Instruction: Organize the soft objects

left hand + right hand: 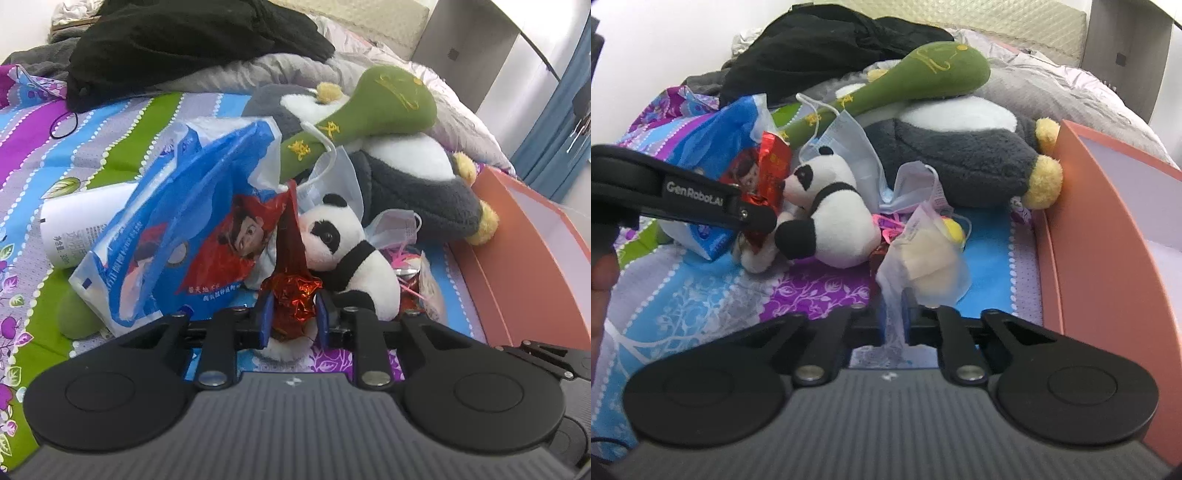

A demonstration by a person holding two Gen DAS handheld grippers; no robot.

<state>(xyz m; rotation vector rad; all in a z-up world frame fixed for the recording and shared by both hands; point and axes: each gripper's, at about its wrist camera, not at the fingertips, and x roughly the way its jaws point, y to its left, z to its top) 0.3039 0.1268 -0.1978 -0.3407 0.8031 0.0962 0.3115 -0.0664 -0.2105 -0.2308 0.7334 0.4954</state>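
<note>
Left gripper (293, 314) fingers clench the crinkly red foil wrapper (291, 299), light and slippery, at the panda plush's (351, 254) 8 o'clock on the bed; right gripper (894, 321) pinches a thin clear bag (923, 258) by its tail; squeeze the plush body.

We see a patterned purple, blue and green bedsheet (110, 122) spread under everything. An open salmon-orange cardboard box (1100, 229) sits at its right edge. A white cylindrical tube (70, 229) lies on the sheet at left.
</note>
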